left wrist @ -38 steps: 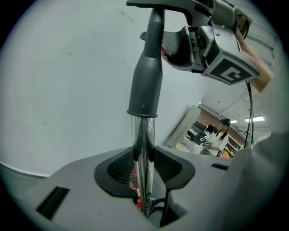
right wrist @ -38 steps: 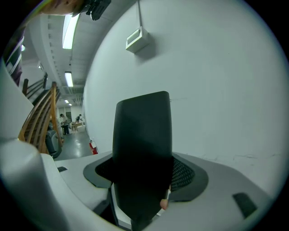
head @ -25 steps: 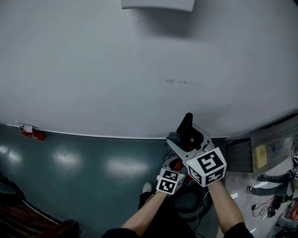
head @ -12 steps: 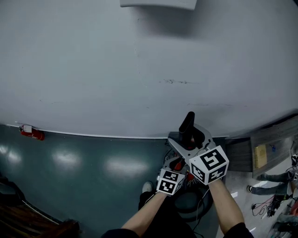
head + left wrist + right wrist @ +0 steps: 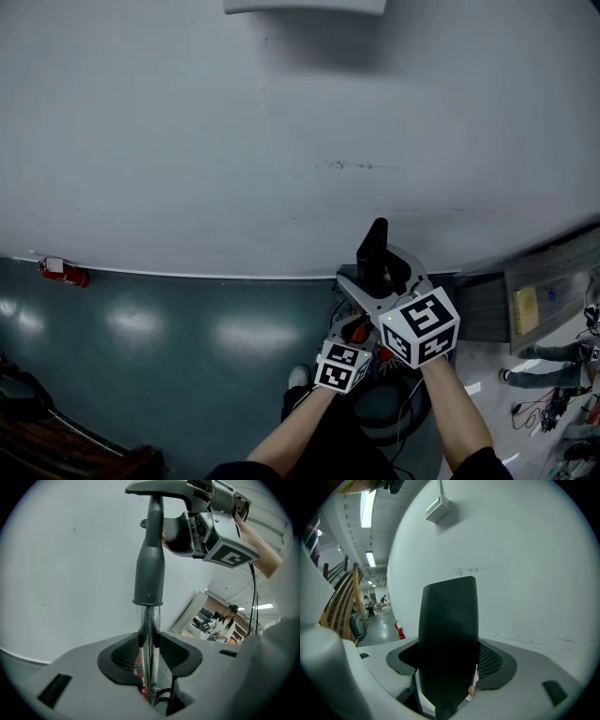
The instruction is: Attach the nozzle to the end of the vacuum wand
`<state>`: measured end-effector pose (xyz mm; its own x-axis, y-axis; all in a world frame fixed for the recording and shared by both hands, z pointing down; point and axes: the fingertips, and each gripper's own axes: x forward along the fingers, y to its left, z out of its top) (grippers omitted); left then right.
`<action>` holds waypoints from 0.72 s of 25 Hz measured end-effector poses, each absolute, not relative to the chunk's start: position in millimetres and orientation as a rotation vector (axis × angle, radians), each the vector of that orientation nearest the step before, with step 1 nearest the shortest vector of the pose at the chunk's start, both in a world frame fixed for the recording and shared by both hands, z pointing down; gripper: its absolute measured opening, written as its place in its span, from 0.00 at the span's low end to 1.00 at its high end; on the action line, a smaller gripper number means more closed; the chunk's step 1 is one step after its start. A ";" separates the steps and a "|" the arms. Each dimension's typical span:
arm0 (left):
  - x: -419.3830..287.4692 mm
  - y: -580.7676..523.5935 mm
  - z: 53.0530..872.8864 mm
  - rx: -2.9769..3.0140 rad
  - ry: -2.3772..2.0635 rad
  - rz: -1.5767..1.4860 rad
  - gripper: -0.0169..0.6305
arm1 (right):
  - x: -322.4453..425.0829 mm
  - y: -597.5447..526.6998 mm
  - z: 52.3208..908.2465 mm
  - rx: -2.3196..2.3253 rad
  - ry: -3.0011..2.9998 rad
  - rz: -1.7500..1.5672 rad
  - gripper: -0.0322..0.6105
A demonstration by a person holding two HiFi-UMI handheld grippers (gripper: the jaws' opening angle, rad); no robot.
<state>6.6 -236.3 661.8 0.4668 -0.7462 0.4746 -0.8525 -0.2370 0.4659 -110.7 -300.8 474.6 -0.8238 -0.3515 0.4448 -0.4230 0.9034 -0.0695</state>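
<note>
In the left gripper view a shiny metal vacuum wand (image 5: 149,634) with a grey sleeve (image 5: 150,569) stands upright between the pads of my left gripper (image 5: 149,660), which is shut on it. The sleeve's top meets a dark flat nozzle (image 5: 159,487) held by my right gripper (image 5: 187,524). The right gripper view shows that black nozzle (image 5: 449,639) filling the gap of the right gripper (image 5: 450,672), clamped. From the head view both grippers sit low and centre, left gripper (image 5: 356,333) below right gripper (image 5: 375,281), with the nozzle (image 5: 375,246) pointing up towards the wall.
A white wall (image 5: 281,141) fills the upper head view, with a white box (image 5: 305,6) mounted high. A red fire extinguisher (image 5: 66,272) stands at the wall's foot on the green floor. A round dark vacuum body (image 5: 380,408) and cables lie under my hands. Wooden stairs (image 5: 342,602) rise at left.
The right gripper with the nozzle has edged slightly upward in the head view. The left gripper and wand have not moved.
</note>
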 end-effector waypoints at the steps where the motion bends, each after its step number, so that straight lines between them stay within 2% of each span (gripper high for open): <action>1: 6.6 -236.2 661.9 2.031 -1.325 0.197 0.23 | -110.5 -300.3 474.4 0.558 -2.637 0.221 0.58; 18: -0.5 -239.4 668.1 2.017 -1.322 0.181 0.23 | -82.1 -296.4 475.1 0.612 -2.681 0.301 0.58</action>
<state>-0.5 -239.4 668.1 0.4673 -0.7483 0.4708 -0.8472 -0.2268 0.4804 -82.1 -296.4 475.1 -0.8361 -0.3738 0.4014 -0.4536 0.8827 -0.1228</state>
